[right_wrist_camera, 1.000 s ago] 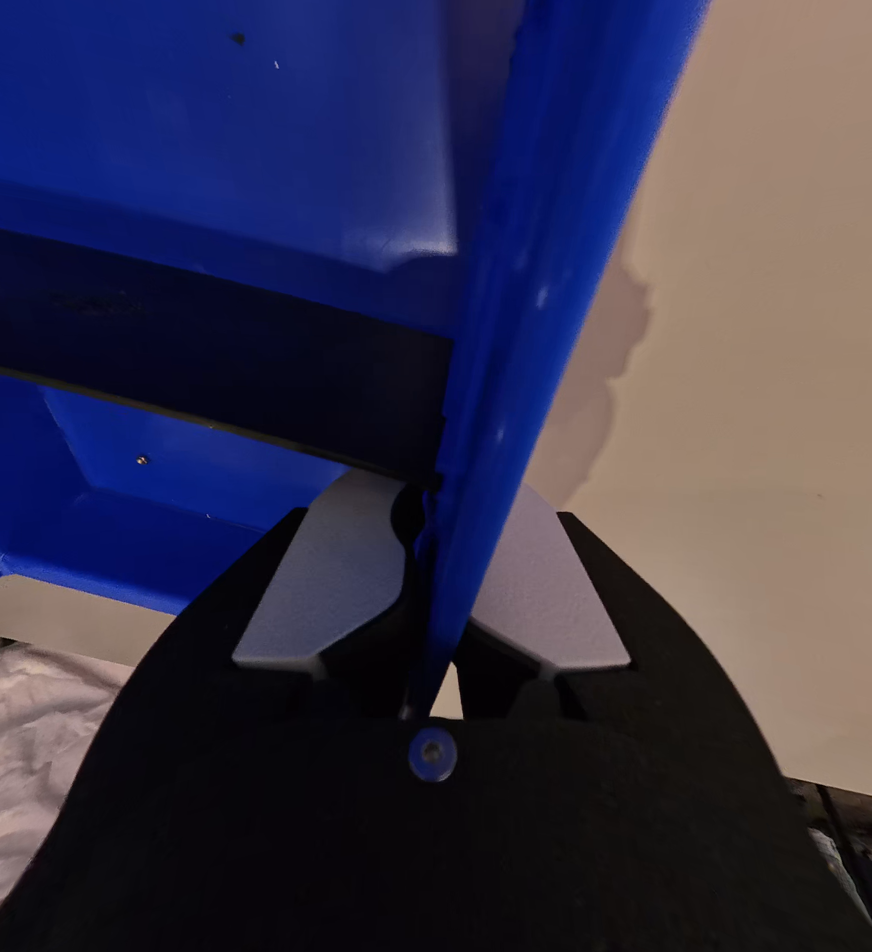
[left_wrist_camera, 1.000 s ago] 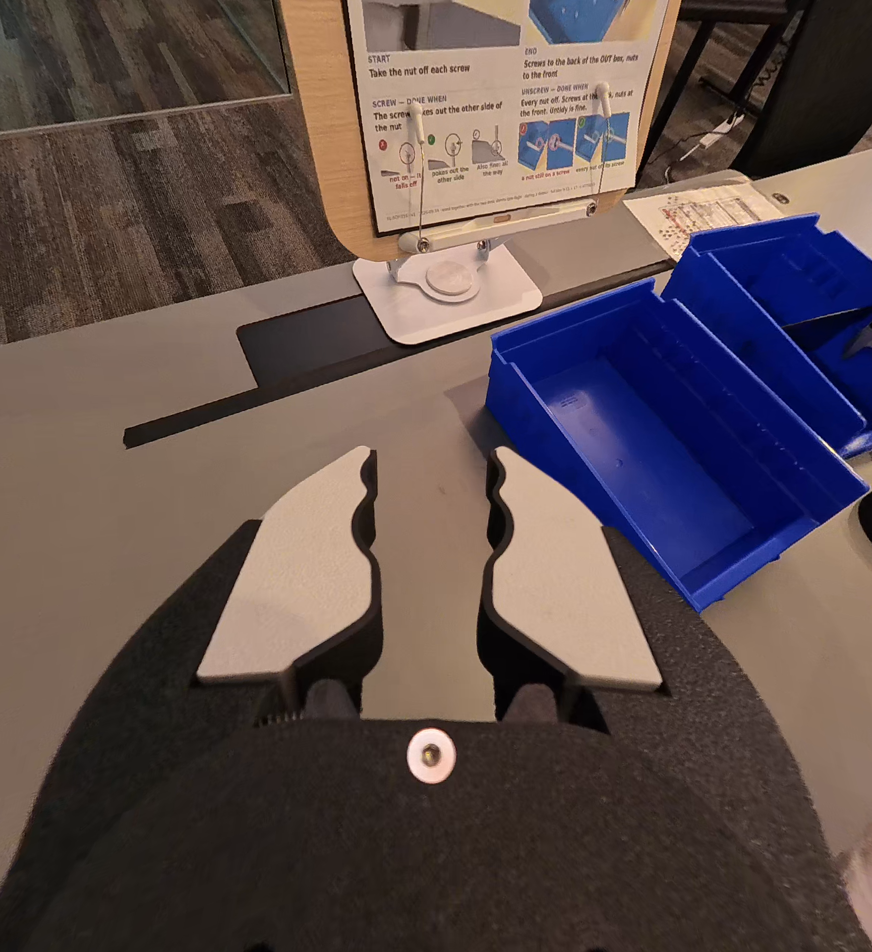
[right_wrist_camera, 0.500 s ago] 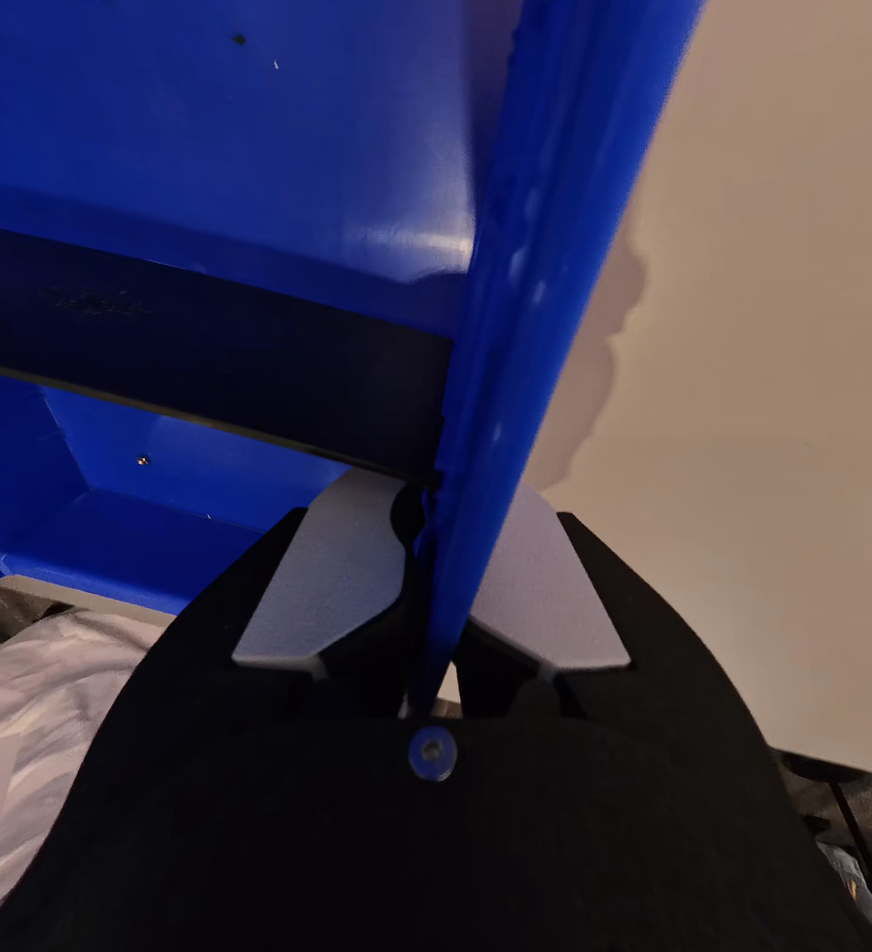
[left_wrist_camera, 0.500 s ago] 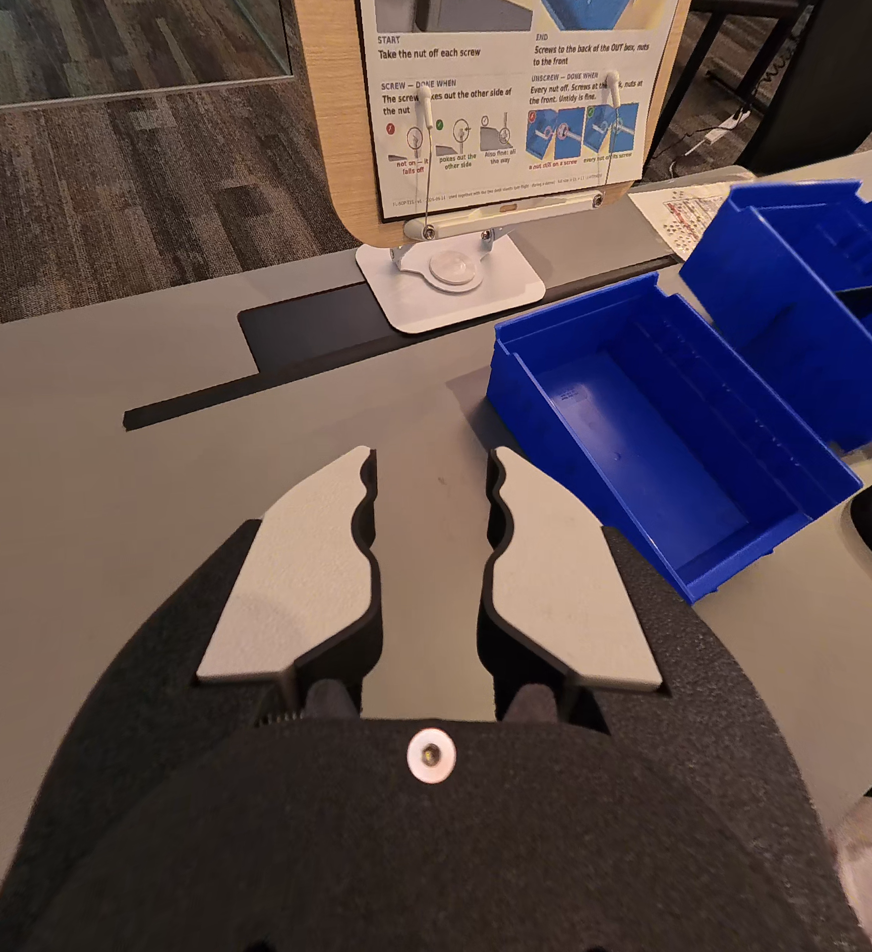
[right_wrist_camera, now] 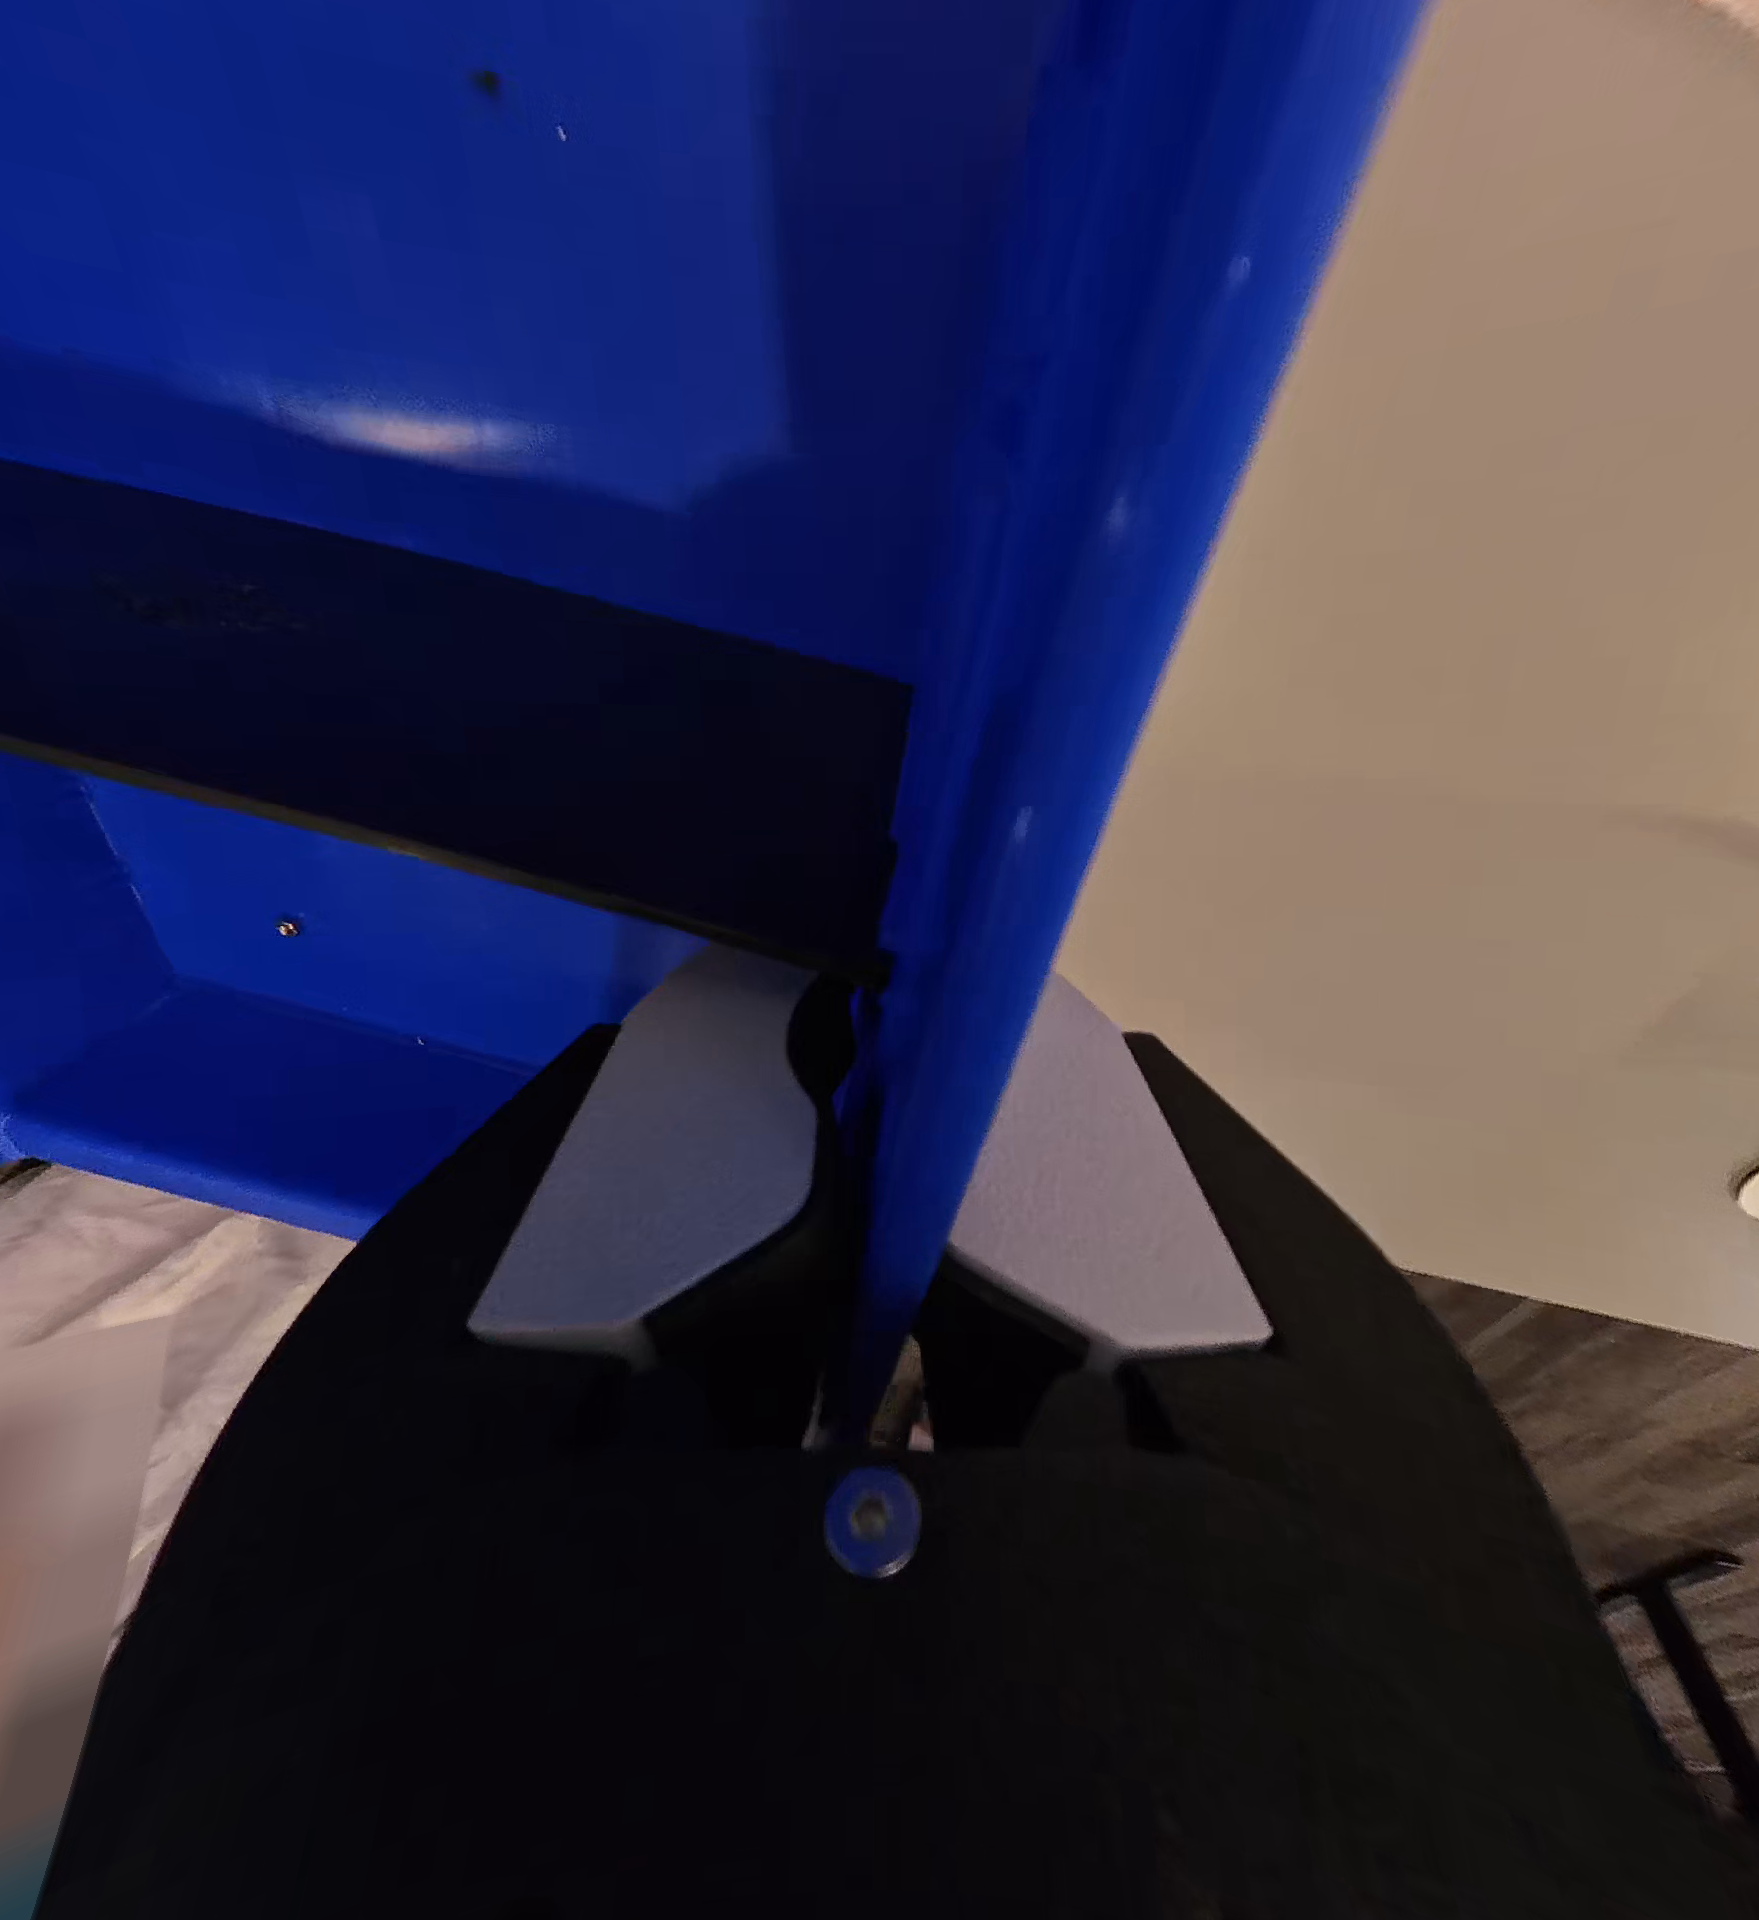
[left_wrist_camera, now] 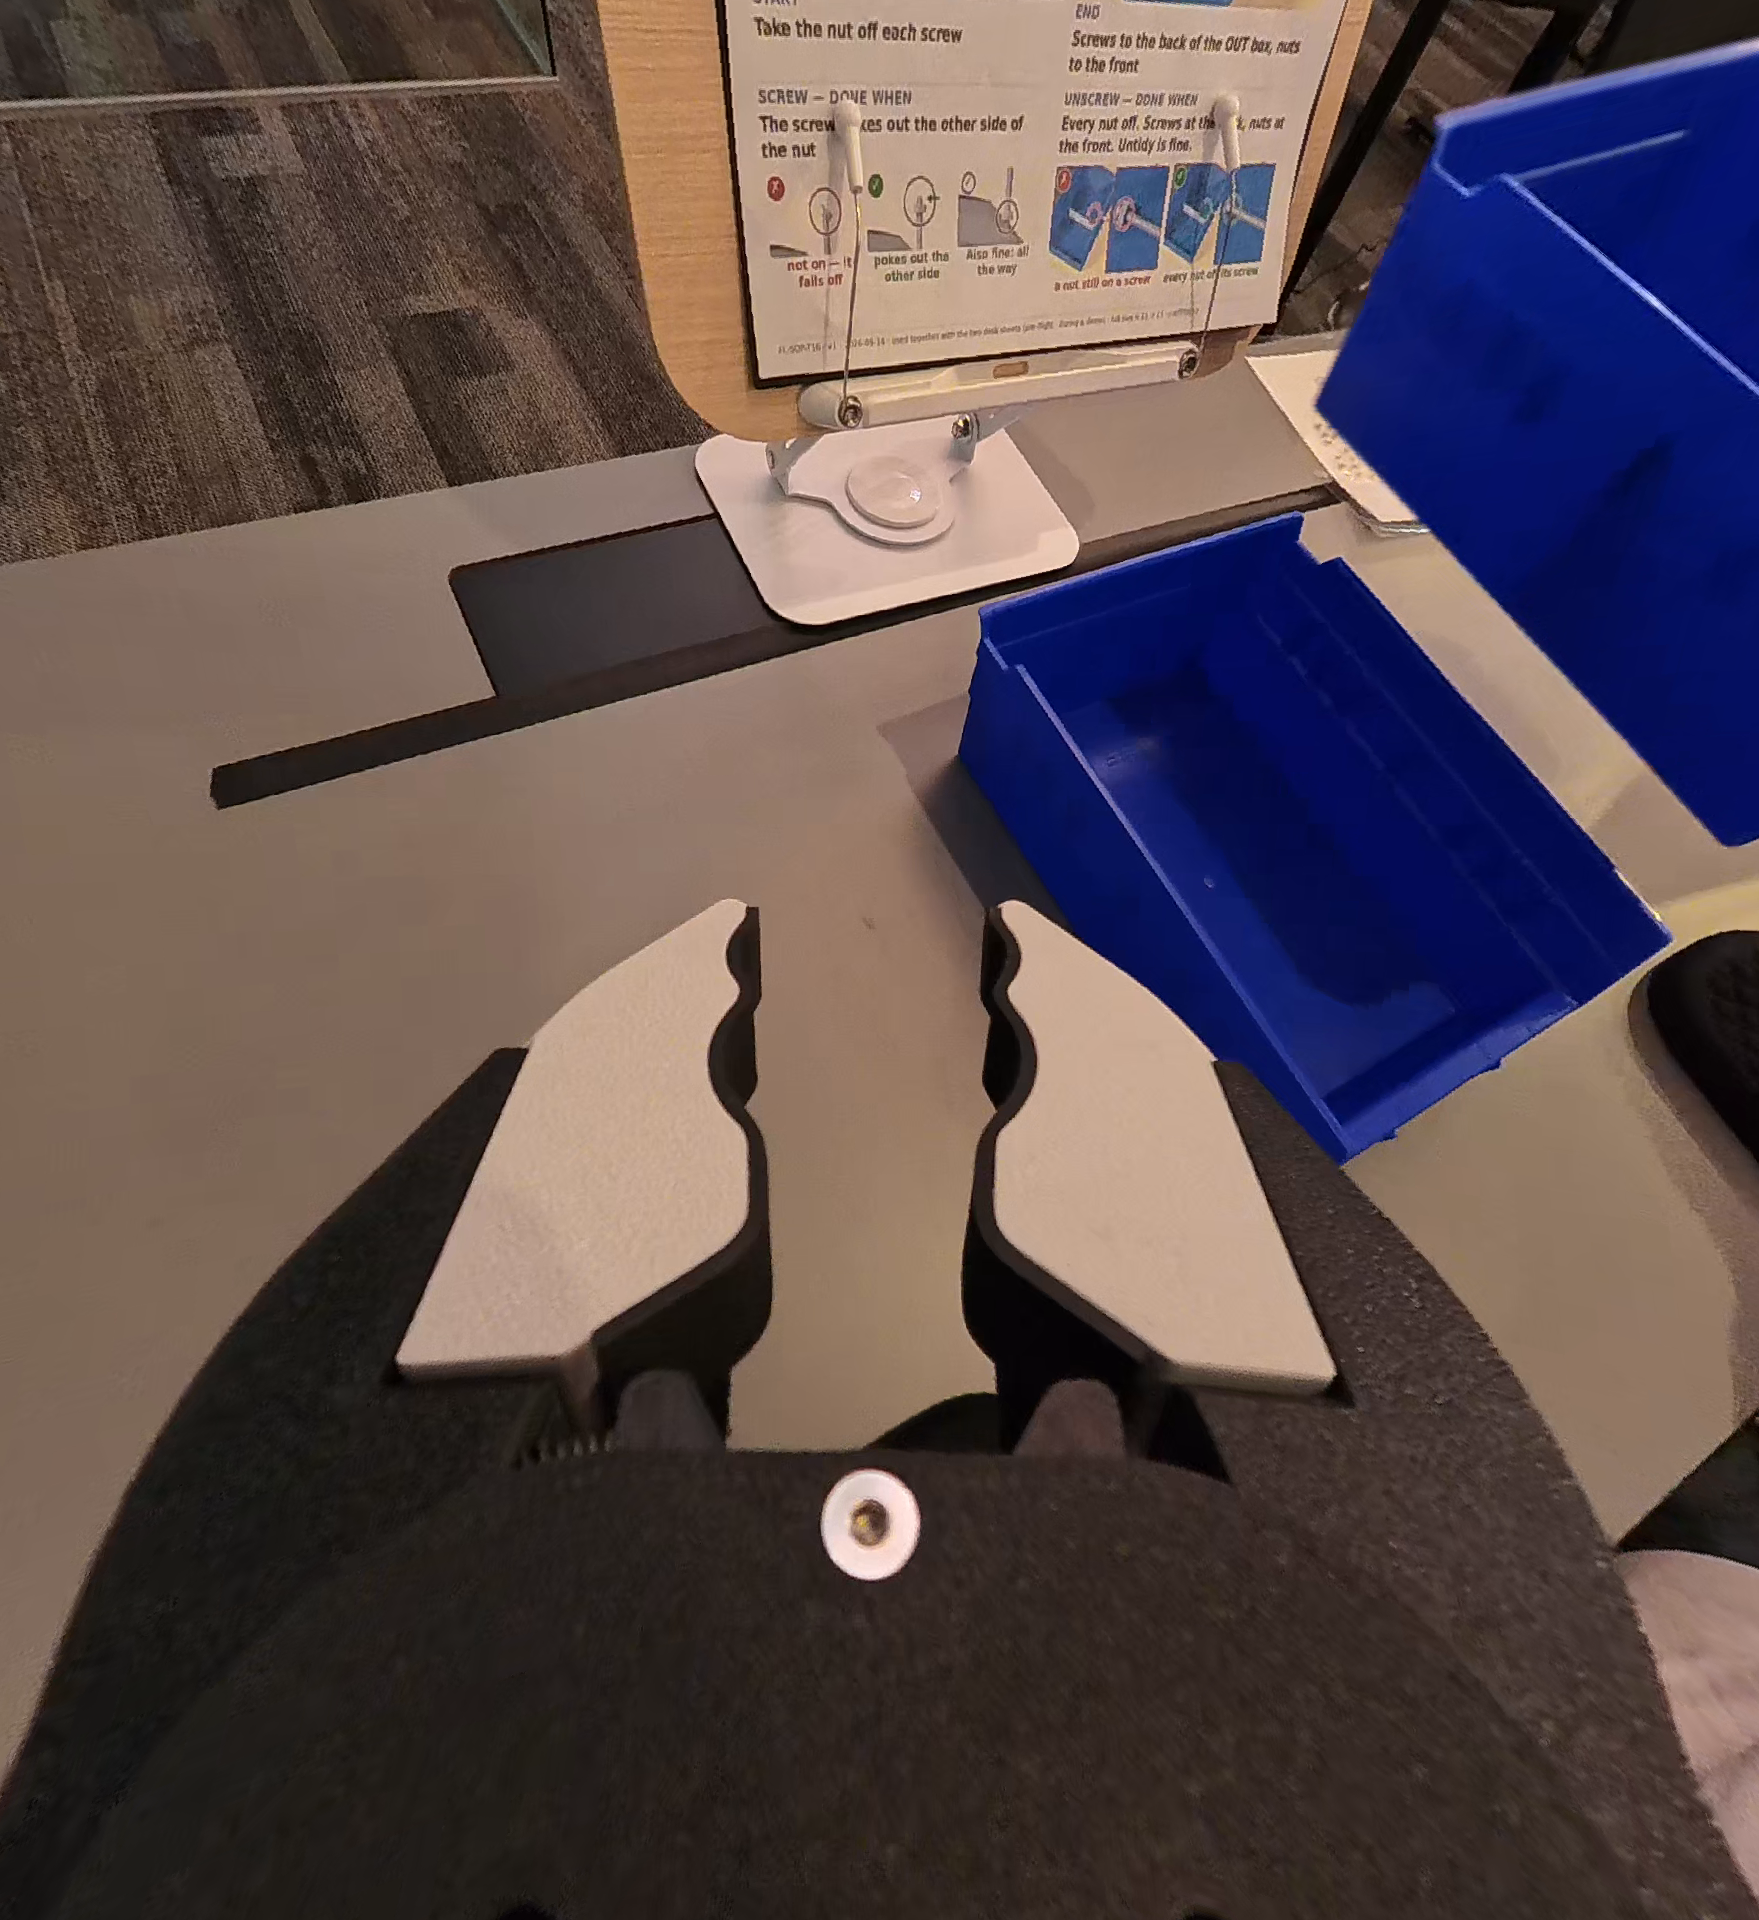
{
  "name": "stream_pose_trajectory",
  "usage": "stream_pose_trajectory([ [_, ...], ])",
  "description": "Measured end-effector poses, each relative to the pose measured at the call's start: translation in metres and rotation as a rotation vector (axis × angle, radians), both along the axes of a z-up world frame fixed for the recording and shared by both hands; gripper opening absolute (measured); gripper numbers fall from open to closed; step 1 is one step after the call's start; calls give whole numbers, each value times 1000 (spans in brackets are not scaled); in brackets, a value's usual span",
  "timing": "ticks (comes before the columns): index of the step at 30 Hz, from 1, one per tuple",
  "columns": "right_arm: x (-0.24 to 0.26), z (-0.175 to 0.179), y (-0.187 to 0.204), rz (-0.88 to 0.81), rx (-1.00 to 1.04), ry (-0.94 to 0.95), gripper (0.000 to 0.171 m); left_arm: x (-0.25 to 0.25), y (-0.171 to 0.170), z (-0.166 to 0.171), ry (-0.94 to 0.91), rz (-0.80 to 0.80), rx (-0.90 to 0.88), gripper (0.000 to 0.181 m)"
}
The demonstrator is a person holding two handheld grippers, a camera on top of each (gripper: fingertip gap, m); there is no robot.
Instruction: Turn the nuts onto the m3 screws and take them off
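Left wrist view: left gripper (left_wrist_camera: 867, 1023) hovers over the grey bench (left_wrist_camera: 231, 935), jaws open, empty; one blue bin (left_wrist_camera: 1301, 831) sits on the bench, apparently empty; second bin (left_wrist_camera: 1602, 436) is tilted in the air. Right wrist view: right gripper (right_wrist_camera: 885, 1122) jaws clamp that bin's side wall; one tiny speck inside, maybe a nut, otherwise no screws or nuts visible. Likely bin handling, not threading; next: set it down level.

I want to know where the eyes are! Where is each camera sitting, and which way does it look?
Left wrist view: sits on the left hand-held gripper, open, looking forward over the grey table at a resting blue bin and the instruction stand.
Right wrist view: sits on the right hand-held gripper, shut on a wall of the lifted blue bin.
Shared: the lifted blue bin and table.
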State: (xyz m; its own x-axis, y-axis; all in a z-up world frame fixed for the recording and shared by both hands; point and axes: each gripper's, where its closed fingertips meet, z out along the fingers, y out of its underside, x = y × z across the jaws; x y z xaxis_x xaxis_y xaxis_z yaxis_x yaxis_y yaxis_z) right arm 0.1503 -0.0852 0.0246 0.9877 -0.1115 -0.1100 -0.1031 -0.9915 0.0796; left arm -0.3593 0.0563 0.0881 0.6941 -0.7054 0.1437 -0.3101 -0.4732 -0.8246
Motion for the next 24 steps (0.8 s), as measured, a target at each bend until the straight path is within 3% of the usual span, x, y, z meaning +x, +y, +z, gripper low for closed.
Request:
stream_pose_trajectory([
  [10,-171,12,86,301,88,53,4,-16,-10,5,-12,30,-8,38],
  [18,-320,-16,127,540,83,151,5,-111,-9,22,-95,360,40,38],
  [24,-400,-36,152,622,72,200,5,-169,-24,45,-242,510,130,38],
])
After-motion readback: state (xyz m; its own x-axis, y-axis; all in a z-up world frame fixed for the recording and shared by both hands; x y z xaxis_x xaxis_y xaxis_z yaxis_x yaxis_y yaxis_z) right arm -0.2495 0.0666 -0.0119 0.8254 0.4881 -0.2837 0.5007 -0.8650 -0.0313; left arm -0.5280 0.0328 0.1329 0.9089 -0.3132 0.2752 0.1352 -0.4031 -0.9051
